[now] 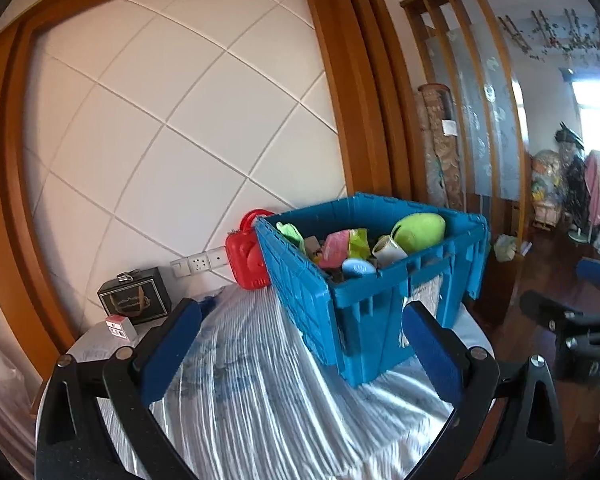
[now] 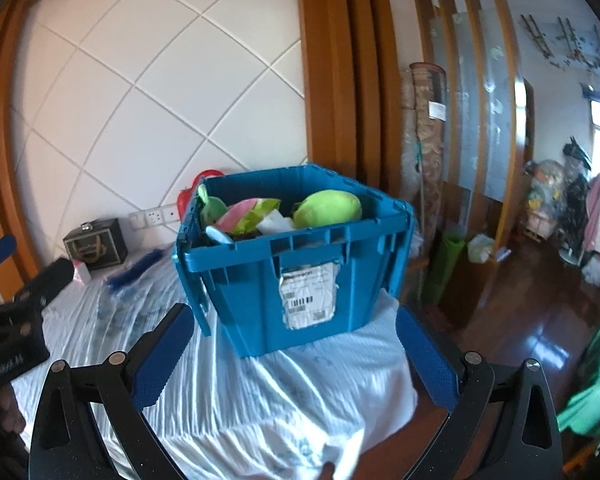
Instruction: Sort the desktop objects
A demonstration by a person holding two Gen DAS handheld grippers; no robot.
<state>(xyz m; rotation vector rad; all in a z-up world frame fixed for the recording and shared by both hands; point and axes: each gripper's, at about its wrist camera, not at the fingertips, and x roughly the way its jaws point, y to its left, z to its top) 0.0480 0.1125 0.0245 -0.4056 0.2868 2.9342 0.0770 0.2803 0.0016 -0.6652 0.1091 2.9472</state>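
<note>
A blue plastic crate (image 1: 300, 276) (image 2: 260, 300) stands on the table's white sheet, full of mixed objects. On top lie a lime-green plush (image 1: 420, 232) (image 2: 328, 208), a pink item (image 1: 334, 246) (image 2: 240, 214) and a white cup (image 1: 388, 250). My left gripper (image 1: 300, 344) is open and empty, just short of the crate's near corner. My right gripper (image 2: 296, 344) is open and empty, in front of the crate's labelled side. Each gripper shows at the edge of the other's view.
A red case (image 1: 246, 256) stands behind the crate by the wall. A black box (image 1: 134, 300) (image 2: 96, 248) and a small red-white box (image 1: 120, 326) sit at the table's far left. A blue brush (image 2: 134, 270) lies on the sheet. Wooden floor lies to the right.
</note>
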